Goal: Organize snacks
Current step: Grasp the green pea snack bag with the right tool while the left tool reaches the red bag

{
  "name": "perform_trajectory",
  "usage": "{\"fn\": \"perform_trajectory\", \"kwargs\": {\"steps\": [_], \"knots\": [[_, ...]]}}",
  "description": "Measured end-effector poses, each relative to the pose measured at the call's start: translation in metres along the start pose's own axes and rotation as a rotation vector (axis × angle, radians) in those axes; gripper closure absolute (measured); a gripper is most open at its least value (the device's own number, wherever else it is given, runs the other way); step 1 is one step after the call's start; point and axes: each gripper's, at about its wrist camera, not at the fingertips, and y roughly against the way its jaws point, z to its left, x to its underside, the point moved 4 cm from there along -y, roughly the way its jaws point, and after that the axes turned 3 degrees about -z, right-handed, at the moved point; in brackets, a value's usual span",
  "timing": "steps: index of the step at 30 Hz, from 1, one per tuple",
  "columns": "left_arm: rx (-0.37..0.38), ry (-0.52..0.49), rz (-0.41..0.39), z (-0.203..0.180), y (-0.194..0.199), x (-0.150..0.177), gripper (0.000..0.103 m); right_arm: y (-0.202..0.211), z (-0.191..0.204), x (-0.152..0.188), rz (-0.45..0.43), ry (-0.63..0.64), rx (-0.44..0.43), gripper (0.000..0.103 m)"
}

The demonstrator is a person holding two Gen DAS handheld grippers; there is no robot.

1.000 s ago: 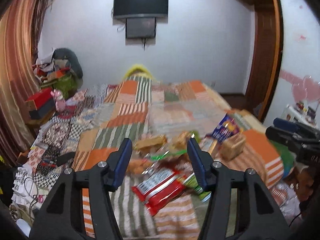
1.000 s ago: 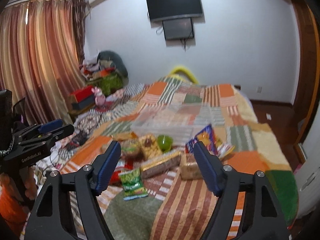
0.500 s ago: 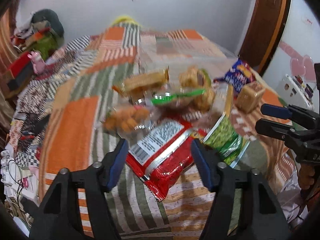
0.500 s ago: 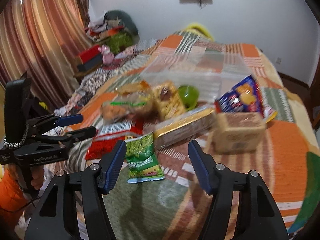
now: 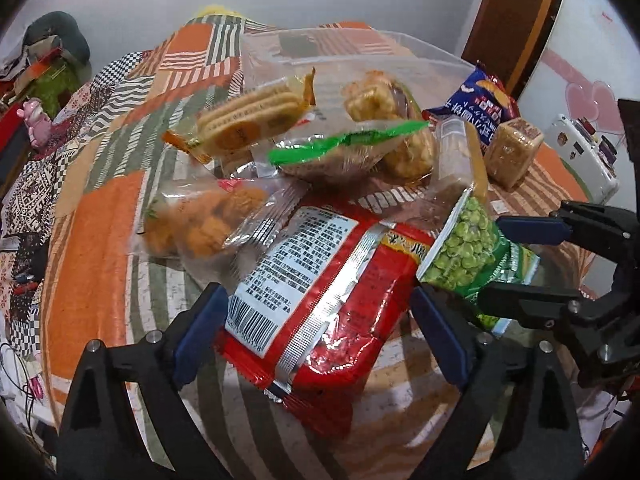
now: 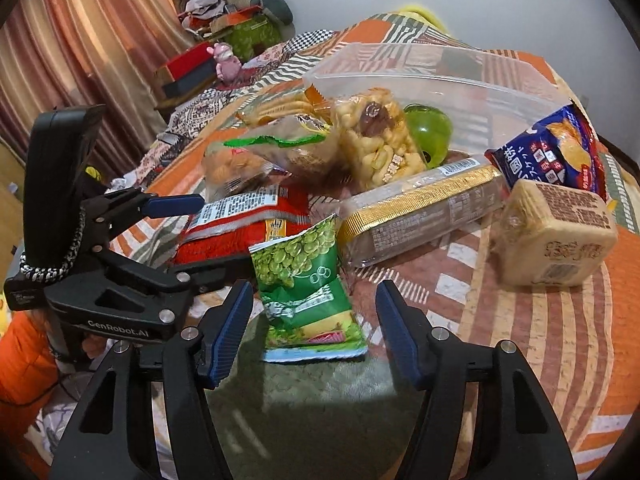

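A pile of snacks lies on a patchwork bedspread [image 5: 96, 240]. My left gripper [image 5: 320, 320] straddles the near end of a red packet [image 5: 320, 292]. Its jaws are opening and the pads do not press on the packet. In the right wrist view the left gripper [image 6: 216, 232] hangs over the same red packet [image 6: 240, 236]. My right gripper [image 6: 316, 320] stands open around a green pea bag [image 6: 304, 276], with a gap on both sides. From the left wrist view the right gripper [image 5: 490, 260] comes in from the right over the pea bag [image 5: 472, 252].
A clear plastic bin [image 6: 440, 76] stands behind the pile. Around it lie a biscuit pack [image 5: 252, 116], an orange puff bag [image 5: 204, 220], a gold-edged cracker pack [image 6: 420, 208], a tan block pack [image 6: 556, 236] and a blue chip bag [image 6: 548, 152]. Clutter and curtains [image 6: 80, 52] fill the left.
Both grippers have dropped and tipped down towards the snack pile, which now fills the views. The left jaws have spread wider. The right jaws have narrowed a little around the pea bag.
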Motion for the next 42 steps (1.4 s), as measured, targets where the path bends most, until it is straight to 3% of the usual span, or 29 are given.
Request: {"fn": "perform_trajectory", "kwargs": {"steps": [5,12,14,27,32,34,35,36,42], "knots": [[-0.009,-0.037,-0.007,-0.008,-0.003,0.002,0.010,-0.007,0.002,-0.003,0.006,0.040,0.020,0.044],[-0.022,-0.046,-0.029,-0.016,0.006,0.007,0.036,-0.010,0.007,-0.006,0.002,0.082,0.031,0.068],[-0.012,-0.024,-0.029,-0.016,0.009,0.009,0.039,-0.009,0.005,-0.006,0.001,0.071,0.030,0.073],[-0.041,-0.025,-0.073,-0.029,0.044,0.014,0.066,0.014,0.002,-0.004,-0.049,0.007,0.020,0.079],[-0.035,-0.016,-0.048,-0.031,0.045,0.014,0.063,0.027,-0.003,-0.004,-0.076,-0.011,0.027,0.080],[-0.034,-0.011,-0.028,-0.031,0.039,0.013,0.048,0.029,-0.005,-0.003,-0.080,-0.023,0.023,0.080],[-0.039,-0.009,-0.025,-0.030,0.036,0.013,0.034,0.030,-0.007,-0.002,-0.081,-0.028,0.022,0.080],[-0.045,-0.009,-0.031,-0.030,0.034,0.012,0.030,0.031,-0.007,-0.002,-0.083,-0.031,0.024,0.080],[-0.077,-0.027,-0.012,-0.025,0.014,0.003,0.028,0.038,-0.011,0.000,-0.098,-0.044,0.033,0.080]]}}
